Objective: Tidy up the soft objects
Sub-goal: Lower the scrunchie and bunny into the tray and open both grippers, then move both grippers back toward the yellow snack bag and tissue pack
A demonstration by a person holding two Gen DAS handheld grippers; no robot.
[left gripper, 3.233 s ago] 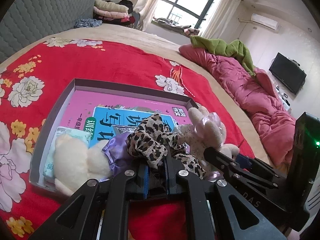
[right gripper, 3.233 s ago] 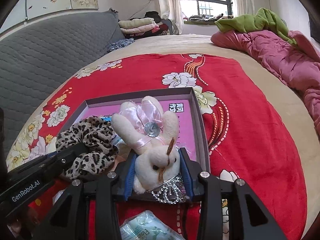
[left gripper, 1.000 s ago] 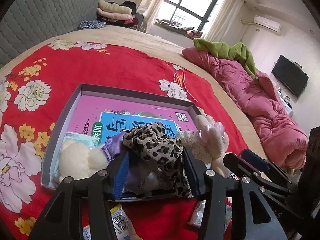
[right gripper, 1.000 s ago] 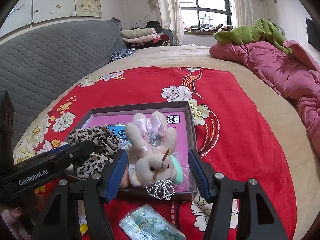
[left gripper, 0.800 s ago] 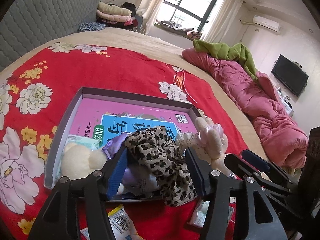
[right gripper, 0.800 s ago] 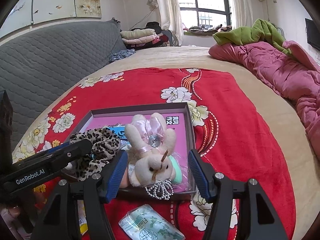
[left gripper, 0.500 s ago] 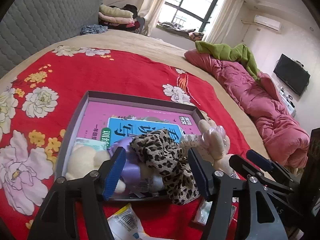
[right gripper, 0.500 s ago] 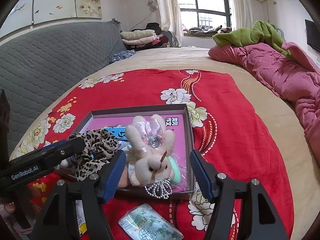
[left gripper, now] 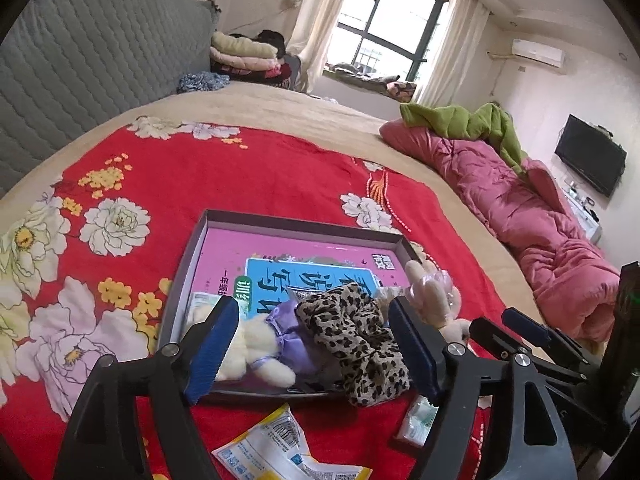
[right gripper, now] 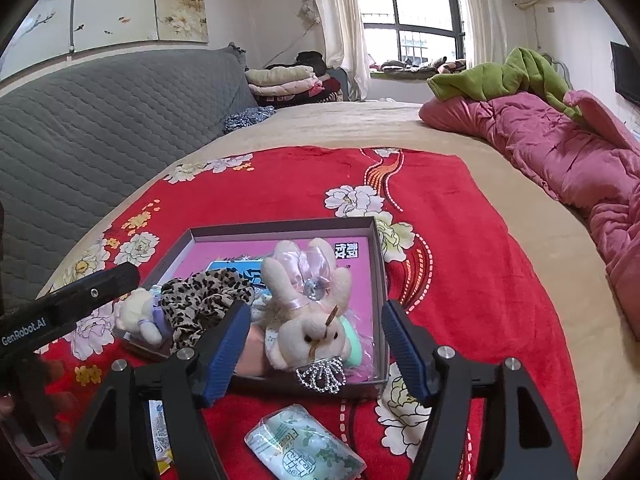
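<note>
Here, the left gripper (left gripper: 312, 344), jaws just opened and empty, hangs nearest the leopard scrunchie (left gripper: 356, 336) draped over the tray's (left gripper: 280, 222) front rim, while the open right gripper (right gripper: 316, 350) frames the plush rabbit (right gripper: 308, 304).

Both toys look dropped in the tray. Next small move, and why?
Probably reach the right gripper down for the tissue pack on the blanket just short of the tray. Both grippers stand open with pads clear of the bunny and scrunchie, which rest in the tray.
</note>
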